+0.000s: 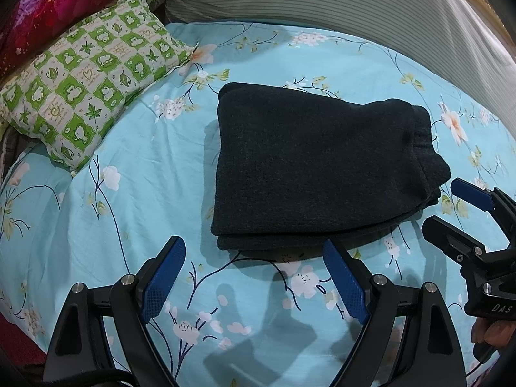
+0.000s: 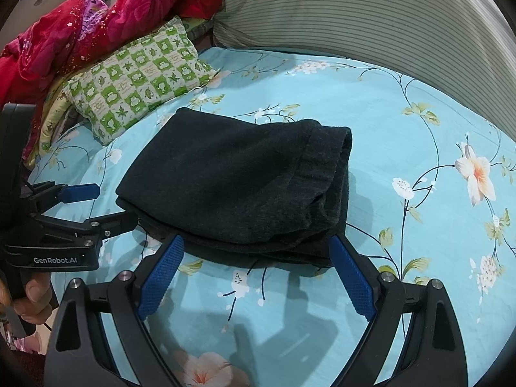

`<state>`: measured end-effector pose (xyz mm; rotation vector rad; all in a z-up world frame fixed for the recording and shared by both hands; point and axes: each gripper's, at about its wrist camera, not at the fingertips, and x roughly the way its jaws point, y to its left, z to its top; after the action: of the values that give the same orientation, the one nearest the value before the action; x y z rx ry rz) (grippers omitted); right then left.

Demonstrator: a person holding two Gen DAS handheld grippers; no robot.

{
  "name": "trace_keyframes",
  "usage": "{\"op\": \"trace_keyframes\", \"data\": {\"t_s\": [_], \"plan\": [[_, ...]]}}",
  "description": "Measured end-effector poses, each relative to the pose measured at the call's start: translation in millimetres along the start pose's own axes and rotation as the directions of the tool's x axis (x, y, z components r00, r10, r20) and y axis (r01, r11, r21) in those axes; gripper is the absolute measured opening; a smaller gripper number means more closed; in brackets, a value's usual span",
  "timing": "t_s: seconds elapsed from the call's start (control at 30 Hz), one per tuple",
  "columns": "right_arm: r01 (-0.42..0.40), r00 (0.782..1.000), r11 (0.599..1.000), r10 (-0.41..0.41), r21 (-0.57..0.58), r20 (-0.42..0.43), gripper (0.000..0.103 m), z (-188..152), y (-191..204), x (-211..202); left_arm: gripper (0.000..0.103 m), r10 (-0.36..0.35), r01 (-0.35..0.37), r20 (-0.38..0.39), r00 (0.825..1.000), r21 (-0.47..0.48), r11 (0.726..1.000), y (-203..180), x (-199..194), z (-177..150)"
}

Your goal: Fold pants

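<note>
The dark pants (image 1: pixel 319 167) lie folded into a thick rectangular stack on the light blue floral bedsheet (image 1: pixel 96 225), also seen in the right wrist view (image 2: pixel 235 187). My left gripper (image 1: pixel 254 251) is open and empty, just short of the stack's near edge. My right gripper (image 2: pixel 258 251) is open and empty, its fingertips at the near edge of the stack. The right gripper also shows at the right of the left wrist view (image 1: pixel 445 206), beside the waistband end. The left gripper shows at the left of the right wrist view (image 2: pixel 109 204), beside the stack's left corner.
A green and white checked pillow (image 1: pixel 87 93) lies at the back left. A red floral quilt (image 2: pixel 80 22) is bunched behind it. A grey striped bolster (image 2: pixel 371 16) runs along the back and right of the bed.
</note>
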<state>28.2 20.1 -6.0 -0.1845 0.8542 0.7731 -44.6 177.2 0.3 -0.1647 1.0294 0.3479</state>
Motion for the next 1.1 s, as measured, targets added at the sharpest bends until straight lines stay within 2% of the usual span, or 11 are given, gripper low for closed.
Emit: {"op": "trace_keyframes", "data": {"t_s": [0.53, 1.1], "plan": [[0.002, 1.0, 1.0, -0.002, 0.004, 0.018, 0.092, 9, -4, -3, 0.088, 0.006, -0.006, 0.037, 0.999, -0.013, 1.0, 1, -8, 7], [0.022, 1.0, 0.999, -0.022, 0.045, 0.008, 0.092, 16, -18, 0, 0.086, 0.0, -0.001, 0.022, 1.0, 0.014, 1.0, -9, -2, 20]]}}
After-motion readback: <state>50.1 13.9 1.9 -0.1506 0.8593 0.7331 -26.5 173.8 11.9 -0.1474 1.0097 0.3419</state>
